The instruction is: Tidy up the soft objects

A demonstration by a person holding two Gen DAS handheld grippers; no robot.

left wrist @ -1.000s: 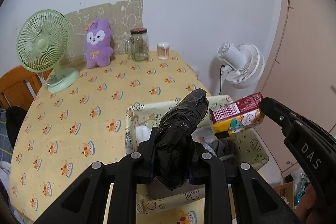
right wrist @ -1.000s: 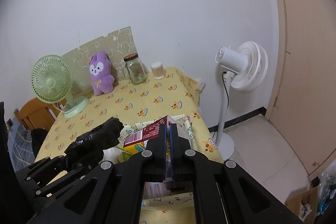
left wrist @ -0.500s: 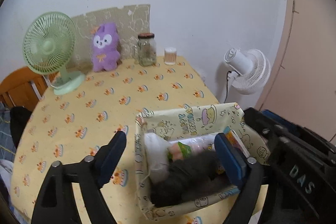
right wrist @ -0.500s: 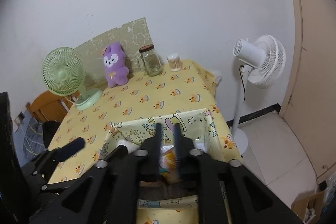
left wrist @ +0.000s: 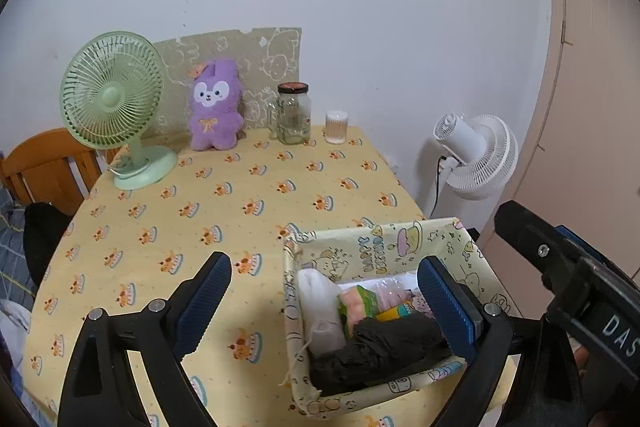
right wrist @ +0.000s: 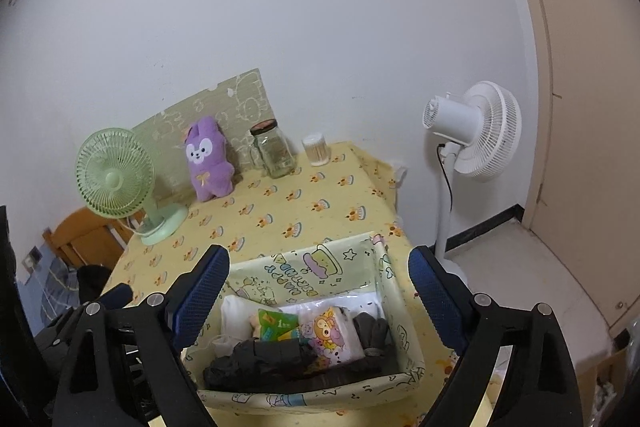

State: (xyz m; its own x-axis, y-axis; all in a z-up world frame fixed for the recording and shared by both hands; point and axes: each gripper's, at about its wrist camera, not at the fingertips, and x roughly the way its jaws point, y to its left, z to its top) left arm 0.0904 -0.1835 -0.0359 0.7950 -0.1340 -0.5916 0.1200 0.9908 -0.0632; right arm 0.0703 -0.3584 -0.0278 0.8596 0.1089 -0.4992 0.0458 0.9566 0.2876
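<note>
Your left hand-held gripper [left wrist: 324, 301] has just been opening and now stands wide, nothing pinched; the black bundle [left wrist: 376, 351] lies loose in the fabric basket [left wrist: 372, 247], low in the frame, between the blue pads [left wrist: 206, 293] but not touched by them. Your right hand-held gripper [right wrist: 316, 293] has also just been opening, jaws spread wide and empty, framing the same basket [right wrist: 320, 267] from above.

Right wrist view shows more of the contents: black bundle [right wrist: 260, 357] at lower left of the basket, cartoon tissue pack [right wrist: 332, 333] in the middle, a dark grey glove-like item [right wrist: 372, 331] at right, green packet [right wrist: 278, 323] and a white soft item [right wrist: 236, 315] at left. Left wrist view hides the grey item behind the right pad; it gives the white item [left wrist: 320, 301] and green packet [left wrist: 358, 307] plainly, and shows your right hand-held gripper body at the right edge.

Basket sits near the tabletop [left wrist: 224, 211] edge, lower centre-right. Well apart at the far end: green desk fan [left wrist: 114, 103] upper left, purple plush [left wrist: 216, 107] beside it, glass jar [left wrist: 294, 115], small cotton-swab tub [left wrist: 336, 121]. White standing fan [right wrist: 476, 131] stands on the floor at right, off the tabletop. Wooden chair [left wrist: 44, 167] at left edge. The gripper arms block the basket's near corners in both views.
</note>
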